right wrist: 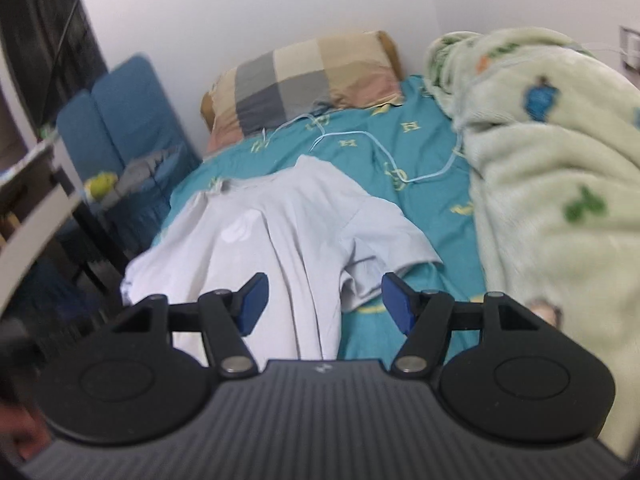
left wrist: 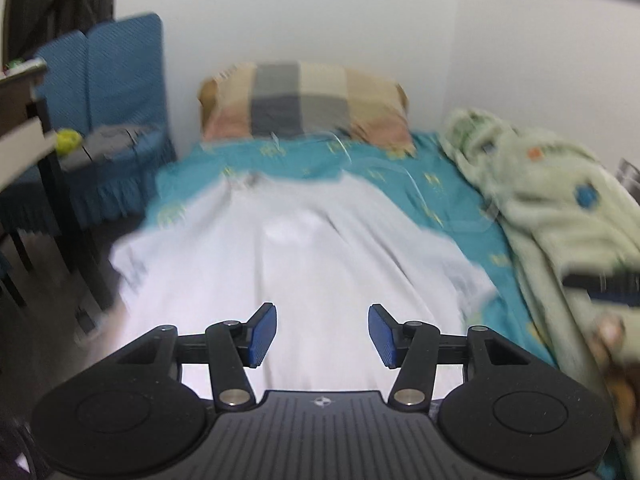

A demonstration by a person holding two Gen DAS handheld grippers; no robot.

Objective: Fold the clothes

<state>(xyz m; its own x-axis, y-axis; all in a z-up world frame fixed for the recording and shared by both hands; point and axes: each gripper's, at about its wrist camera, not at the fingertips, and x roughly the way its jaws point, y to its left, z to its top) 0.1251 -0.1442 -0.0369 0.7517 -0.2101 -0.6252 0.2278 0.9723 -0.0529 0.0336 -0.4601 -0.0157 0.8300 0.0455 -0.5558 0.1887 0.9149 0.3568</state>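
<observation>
One shirt (right wrist: 288, 216) lies on the bed (right wrist: 432, 152), beside one pillow (right wrist: 304, 80) and one blanket (right wrist: 552, 168). Left gripper (left wrist: 322, 334) and right gripper (right wrist: 324, 304) are both half open, holding nothing.

The left wrist view is smeared by motion blur, so the pale shirt (left wrist: 288, 256) shows no clear edges or print. Its lower hem is hidden behind the left tool (left wrist: 322, 334). At the right edge, a dark shape with a hand (left wrist: 612, 336) is cut off and too blurred to tell. In the right wrist view, the shirt's bottom part disappears behind the right tool (right wrist: 324, 304).
</observation>
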